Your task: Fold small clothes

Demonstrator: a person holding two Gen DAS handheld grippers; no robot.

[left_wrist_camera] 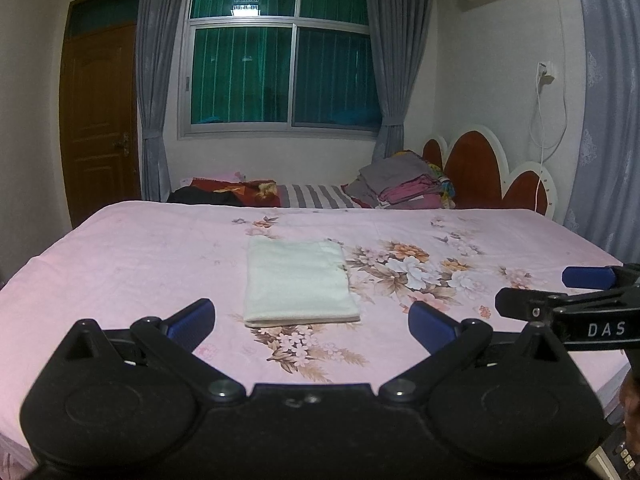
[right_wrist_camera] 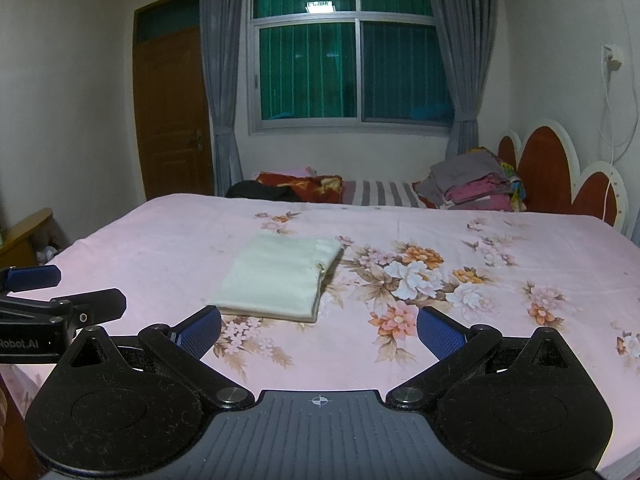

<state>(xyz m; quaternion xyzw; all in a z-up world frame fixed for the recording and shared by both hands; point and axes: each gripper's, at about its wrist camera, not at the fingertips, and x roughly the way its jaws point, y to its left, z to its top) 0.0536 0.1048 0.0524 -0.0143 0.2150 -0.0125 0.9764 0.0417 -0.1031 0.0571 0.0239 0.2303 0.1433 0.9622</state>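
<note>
**Both grippers wait above the folded cloth**

Blue fingertips [left_wrist_camera: 192, 319] of the left gripper [left_wrist_camera: 312, 322] stand nearest to the camera, spread wide apart and holding nothing. Directly ahead of them, between the two fingers in the left wrist view, lies the white cloth [left_wrist_camera: 298, 282]. It rests flat on the pink flowered bed [left_wrist_camera: 140, 264] as a neat rectangle of several layers, so I judge the folding to be nearly or fully done. Its long side runs away from the grippers, toward the window.

For the right gripper [right_wrist_camera: 319, 330], also spread wide and empty, the cloth [right_wrist_camera: 280, 280] lies ahead and a little to the left. Neither gripper touches it. The left one seems better lined up with the near short edge, so it is probably the nearer of the two.

Farther away, a pile of folded clothes [left_wrist_camera: 404, 184] sits by the headboard [left_wrist_camera: 480, 168], well apart from the white cloth.
</note>
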